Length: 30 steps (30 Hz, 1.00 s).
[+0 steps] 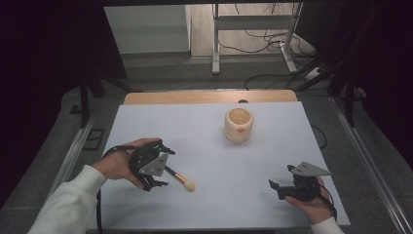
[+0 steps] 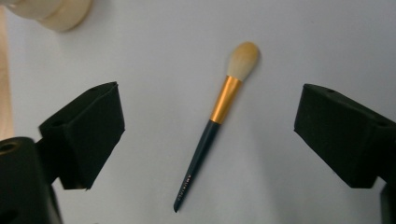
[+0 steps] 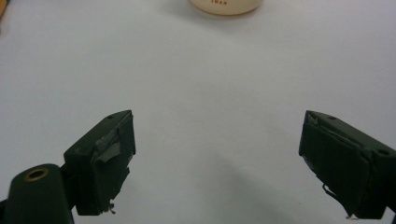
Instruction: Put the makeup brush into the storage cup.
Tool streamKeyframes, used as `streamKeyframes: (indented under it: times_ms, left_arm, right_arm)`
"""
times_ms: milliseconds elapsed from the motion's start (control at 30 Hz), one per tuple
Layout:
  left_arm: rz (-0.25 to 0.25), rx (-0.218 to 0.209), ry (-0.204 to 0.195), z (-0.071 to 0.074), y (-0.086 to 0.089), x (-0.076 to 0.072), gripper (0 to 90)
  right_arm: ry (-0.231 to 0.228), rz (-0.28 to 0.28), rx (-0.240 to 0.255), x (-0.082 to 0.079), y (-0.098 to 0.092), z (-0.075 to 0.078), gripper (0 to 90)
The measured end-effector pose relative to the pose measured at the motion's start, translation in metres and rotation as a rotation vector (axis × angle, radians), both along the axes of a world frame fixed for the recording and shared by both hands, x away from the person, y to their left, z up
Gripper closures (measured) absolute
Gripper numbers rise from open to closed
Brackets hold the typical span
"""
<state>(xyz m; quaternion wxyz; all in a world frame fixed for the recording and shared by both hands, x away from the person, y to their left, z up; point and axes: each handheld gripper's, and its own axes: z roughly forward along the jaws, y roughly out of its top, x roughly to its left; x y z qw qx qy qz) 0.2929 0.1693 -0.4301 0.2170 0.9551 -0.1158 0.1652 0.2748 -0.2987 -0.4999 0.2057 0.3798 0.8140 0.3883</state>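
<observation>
Makeup brush lies flat at centre frame between the left gripper's spread jaws; light, slim and stiff, its dark handle looks best pinched mid-length. Right gripper gapes empty.

Brush handle end hidden under left hand-held gripper in high view; cup cut off by top edge.
</observation>
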Motion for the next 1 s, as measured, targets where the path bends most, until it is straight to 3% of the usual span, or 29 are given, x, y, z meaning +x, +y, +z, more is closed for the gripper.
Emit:
streamKeyframes:
  times_ms: [200, 433, 567, 800, 1000]
  left_arm:
    - [-0.016, 0.003, 0.005, 0.004, -0.006, 0.004, 6.1]
    - [-0.007, 0.009, -0.043, 0.013, -0.007, 0.015, 8.2]
    - [-0.023, 0.014, -0.035, 0.014, -0.008, 0.02, 7.0]
    - [-0.059, 0.067, -0.02, 0.013, -0.014, 0.024, 8.8]
    - [-0.095, 0.127, -0.019, 0.004, -0.021, 0.03, 9.2]
  right_arm:
    - [0.001, 0.001, -0.003, 0.0, 0.0, 0.0, 11.3]
    - [0.001, 0.001, -0.002, 0.0, 0.0, 0.0, 11.3]
    - [0.002, 0.005, -0.003, 0.0, 0.0, -0.001, 11.3]
    - [0.0, 0.008, -0.006, 0.0, 0.001, -0.001, 11.3]
    - [-0.003, 0.013, -0.002, -0.001, 0.001, -0.001, 11.2]
